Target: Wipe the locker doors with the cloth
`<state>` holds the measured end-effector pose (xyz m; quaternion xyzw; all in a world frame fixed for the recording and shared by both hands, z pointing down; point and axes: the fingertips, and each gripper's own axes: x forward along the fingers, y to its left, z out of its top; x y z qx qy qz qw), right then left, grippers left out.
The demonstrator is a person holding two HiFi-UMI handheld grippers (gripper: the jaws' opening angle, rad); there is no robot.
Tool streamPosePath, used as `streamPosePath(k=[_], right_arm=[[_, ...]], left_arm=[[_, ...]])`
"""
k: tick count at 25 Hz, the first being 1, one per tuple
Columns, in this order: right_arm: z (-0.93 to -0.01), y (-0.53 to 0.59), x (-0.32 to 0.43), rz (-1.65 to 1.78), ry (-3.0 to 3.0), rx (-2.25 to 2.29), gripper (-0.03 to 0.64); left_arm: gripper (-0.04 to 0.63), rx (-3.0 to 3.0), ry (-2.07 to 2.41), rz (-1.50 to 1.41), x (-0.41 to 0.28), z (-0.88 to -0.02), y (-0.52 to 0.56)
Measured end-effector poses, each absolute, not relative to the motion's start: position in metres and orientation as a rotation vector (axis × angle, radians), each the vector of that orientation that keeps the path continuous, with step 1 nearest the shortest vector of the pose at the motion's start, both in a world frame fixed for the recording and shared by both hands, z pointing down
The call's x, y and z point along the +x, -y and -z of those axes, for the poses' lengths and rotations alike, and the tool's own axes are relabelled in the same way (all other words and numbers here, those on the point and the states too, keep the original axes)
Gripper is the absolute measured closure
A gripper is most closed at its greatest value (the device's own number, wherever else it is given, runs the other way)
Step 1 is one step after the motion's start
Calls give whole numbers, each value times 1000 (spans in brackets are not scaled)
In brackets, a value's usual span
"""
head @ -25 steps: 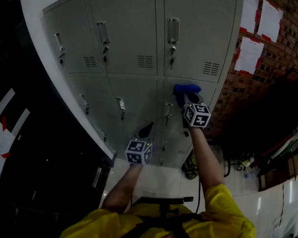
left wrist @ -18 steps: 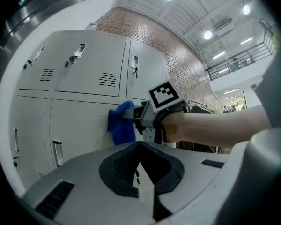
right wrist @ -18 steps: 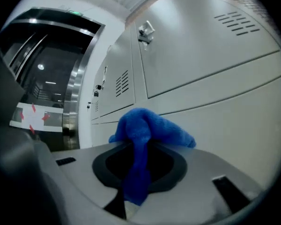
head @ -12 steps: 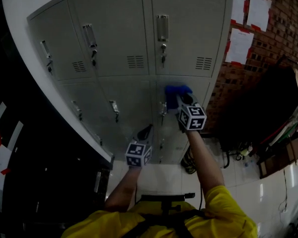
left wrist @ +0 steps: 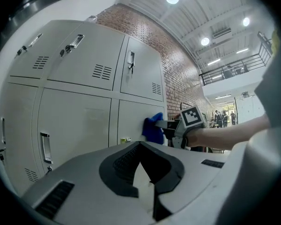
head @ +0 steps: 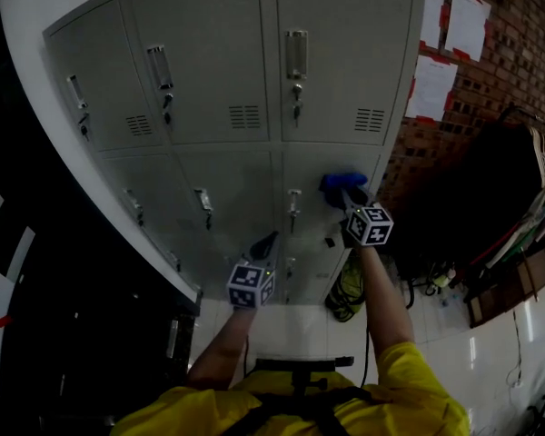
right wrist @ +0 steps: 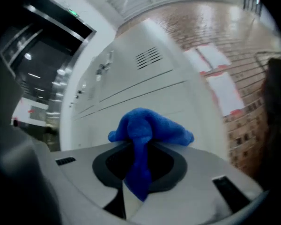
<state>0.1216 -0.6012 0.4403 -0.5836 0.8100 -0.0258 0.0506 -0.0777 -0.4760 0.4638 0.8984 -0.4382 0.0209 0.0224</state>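
right gripper (head: 349, 198): jaws clamped on a blue cloth (head: 342, 183). in the right gripper view a strip of the cloth runs down between the jaws and the rest bunches out ahead of them. the cloth sits at the upper right corner of the lower right locker door (head: 313, 166), just below the seam with the upper row. the head view is dim; the cloth appears to be pressed against the door panel, and the left gripper view shows it against that same door.

left gripper (head: 264, 242): jaws together, nothing between them. it is held lower, in front of the lower middle door (head: 241, 189), apart from the cloth and not seen touching the lockers (head: 218, 71).

surroundings: a brick wall (head: 500, 53) stands to the right of the lockers, with white paper sheets (head: 429, 89) fixed to it. the person's yellow sleeve (head: 418, 389) shows at the bottom edge.
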Motion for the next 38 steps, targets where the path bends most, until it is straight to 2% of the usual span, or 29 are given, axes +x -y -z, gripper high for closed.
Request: streamPosePath(k=[3,5,9,12,18,23,26,33,36,38], right_arm=[[-449,618,26,-41,-2652,-1693,543],[-451,626,-23,0,-2680,-1617,543],[-450,625,-50,40,-2670,-1578,543],[-446,612,-1,3,-2613,-1659,543],[-514,589,191,196,-2352,-2050,543],[-558,597,215,294,-2339,-2013,543],[-549,597,169,283,-2416,-1831,543],[-522,621,-32,207,-2711,-1428,543],[-525,625,-58,210,-2722,-1451,543],[-523,619,-48,184,-2705,-1475,543]], left_arm=[[594,2767,1382,-67,-88,-468,480],[594,2755,1399,-66,-94,-466,480],[595,2741,1397,-72,-100,-467,476],[595,2737,1376,-76,-98,-473,478],[594,2746,1310,-85,-81,-485,478],[594,2764,1286,-75,-77,-485,475],[594,2745,1311,-77,-85,-488,477],[595,2692,1401,-69,-113,-485,472],[594,2676,1429,-54,-124,-482,468],[595,2671,1437,-52,-128,-483,469]])
